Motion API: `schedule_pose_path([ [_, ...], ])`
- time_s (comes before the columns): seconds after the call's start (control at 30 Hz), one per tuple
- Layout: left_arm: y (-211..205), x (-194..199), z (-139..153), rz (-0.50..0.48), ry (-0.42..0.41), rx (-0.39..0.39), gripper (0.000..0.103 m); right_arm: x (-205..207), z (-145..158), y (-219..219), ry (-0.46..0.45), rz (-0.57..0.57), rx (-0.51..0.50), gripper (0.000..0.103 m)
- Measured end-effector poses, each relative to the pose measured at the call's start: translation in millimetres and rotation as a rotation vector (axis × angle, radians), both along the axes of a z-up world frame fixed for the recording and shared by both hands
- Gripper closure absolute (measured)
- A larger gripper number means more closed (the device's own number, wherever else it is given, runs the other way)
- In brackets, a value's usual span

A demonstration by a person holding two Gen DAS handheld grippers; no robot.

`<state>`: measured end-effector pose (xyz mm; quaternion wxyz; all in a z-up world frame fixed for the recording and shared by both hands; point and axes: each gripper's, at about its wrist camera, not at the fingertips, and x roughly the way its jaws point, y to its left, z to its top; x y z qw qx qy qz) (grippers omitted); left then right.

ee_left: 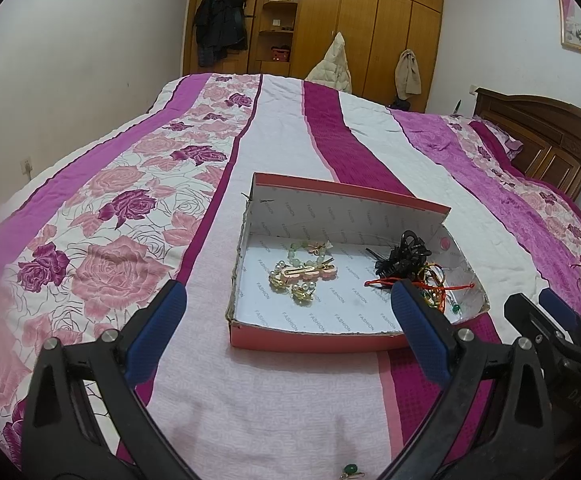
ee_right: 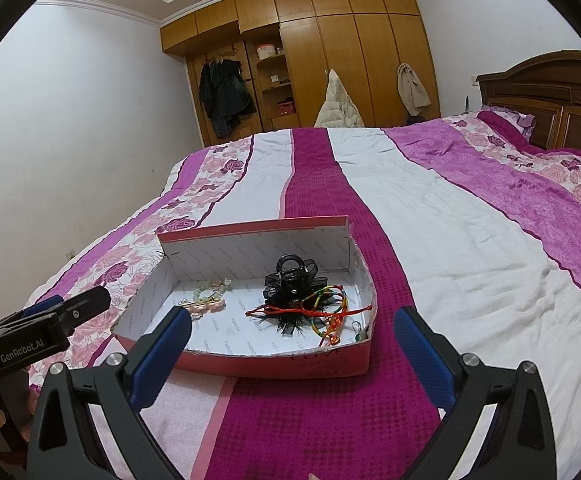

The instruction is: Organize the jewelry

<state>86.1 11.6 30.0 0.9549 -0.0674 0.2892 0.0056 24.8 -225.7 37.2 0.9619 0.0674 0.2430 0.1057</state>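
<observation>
A pink cardboard box (ee_left: 310,338) (ee_right: 274,364) with a white lining sits on the bed. Inside lie a pink hair clip with pearl and gold pieces (ee_left: 310,272) (ee_right: 206,304), a green bead bracelet (ee_left: 308,252), a black bow claw clip (ee_left: 404,256) (ee_right: 292,280) and coloured string bracelets (ee_left: 430,288) (ee_right: 330,308). My left gripper (ee_left: 286,300) is open and empty just before the box. My right gripper (ee_right: 292,322) is open and empty, its fingers either side of the box's near wall. A small green-stone piece (ee_left: 350,470) lies on the bedspread below the left gripper.
The bed has a pink, purple and white floral bedspread (ee_right: 430,220). A wooden headboard (ee_right: 550,96) stands at the right. A wooden wardrobe (ee_right: 350,60) with hanging coats fills the far wall. The right gripper shows at the edge of the left wrist view (ee_left: 550,328).
</observation>
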Motion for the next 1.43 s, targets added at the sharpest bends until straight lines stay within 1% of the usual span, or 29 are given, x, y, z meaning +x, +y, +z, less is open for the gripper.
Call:
schedule_pose_path([
  [1.43, -0.6, -0.2, 5.7, -0.003, -0.003, -0.001, 0.008, -0.1, 0.0, 0.1, -0.005, -0.001, 0.000, 0.000],
])
